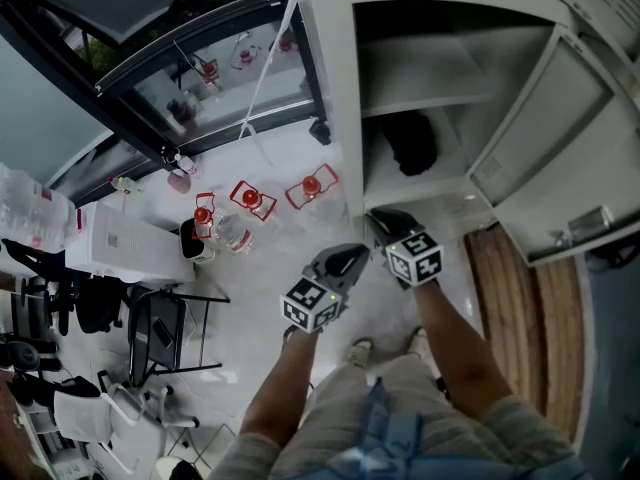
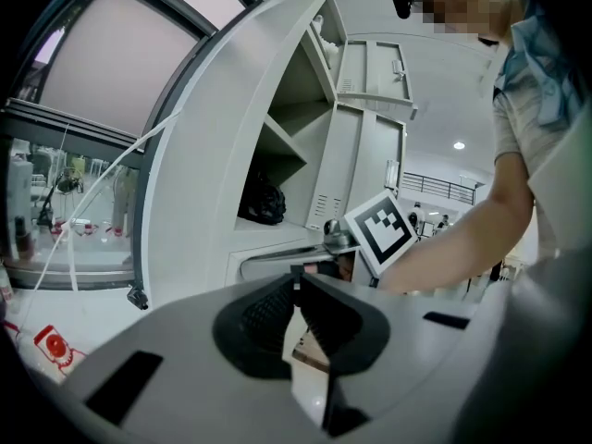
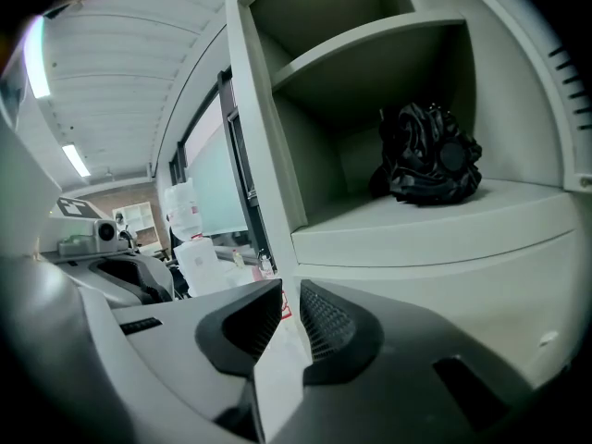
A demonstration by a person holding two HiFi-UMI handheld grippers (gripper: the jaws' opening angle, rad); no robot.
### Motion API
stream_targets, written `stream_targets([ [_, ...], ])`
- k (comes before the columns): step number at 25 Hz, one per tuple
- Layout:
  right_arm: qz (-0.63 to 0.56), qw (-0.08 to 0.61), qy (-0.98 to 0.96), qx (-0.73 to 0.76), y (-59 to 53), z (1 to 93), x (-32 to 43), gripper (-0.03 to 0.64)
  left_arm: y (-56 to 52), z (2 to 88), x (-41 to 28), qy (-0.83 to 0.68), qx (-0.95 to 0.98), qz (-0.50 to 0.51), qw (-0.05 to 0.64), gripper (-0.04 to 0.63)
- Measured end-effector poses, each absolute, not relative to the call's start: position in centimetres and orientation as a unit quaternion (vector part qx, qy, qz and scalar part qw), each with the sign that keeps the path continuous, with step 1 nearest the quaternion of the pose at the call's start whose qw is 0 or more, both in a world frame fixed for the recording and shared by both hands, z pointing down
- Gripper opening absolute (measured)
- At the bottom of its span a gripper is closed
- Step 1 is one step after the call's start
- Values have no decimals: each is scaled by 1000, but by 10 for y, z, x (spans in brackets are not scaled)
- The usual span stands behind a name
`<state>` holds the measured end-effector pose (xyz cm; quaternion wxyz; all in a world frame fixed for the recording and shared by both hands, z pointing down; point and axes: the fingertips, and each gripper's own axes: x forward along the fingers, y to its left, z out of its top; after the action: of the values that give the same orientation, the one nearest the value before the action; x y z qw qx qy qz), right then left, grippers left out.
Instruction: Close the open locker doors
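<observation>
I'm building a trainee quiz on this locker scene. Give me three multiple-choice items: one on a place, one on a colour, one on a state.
1. Where is the black crumpled bundle? A on the floor; B on a shelf inside the metal locker; C on a hook.
2. What colour is the metal locker? A pale grey; B red; C blue.
3. How does the large locker door stand? A shut; B swung open; C removed.
B: it rests on the shelf. A: frame and shelves are pale grey. B: it hangs out to the side, shelves exposed.
</observation>
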<state>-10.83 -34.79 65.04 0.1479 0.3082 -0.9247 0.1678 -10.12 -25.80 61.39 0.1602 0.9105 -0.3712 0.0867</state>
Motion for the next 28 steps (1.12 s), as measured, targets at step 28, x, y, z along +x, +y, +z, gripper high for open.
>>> stream_targets([
  [28, 121, 105, -928, 336, -298, 577, -32, 60, -251, 567, -54, -327, 936, 63, 118, 5],
])
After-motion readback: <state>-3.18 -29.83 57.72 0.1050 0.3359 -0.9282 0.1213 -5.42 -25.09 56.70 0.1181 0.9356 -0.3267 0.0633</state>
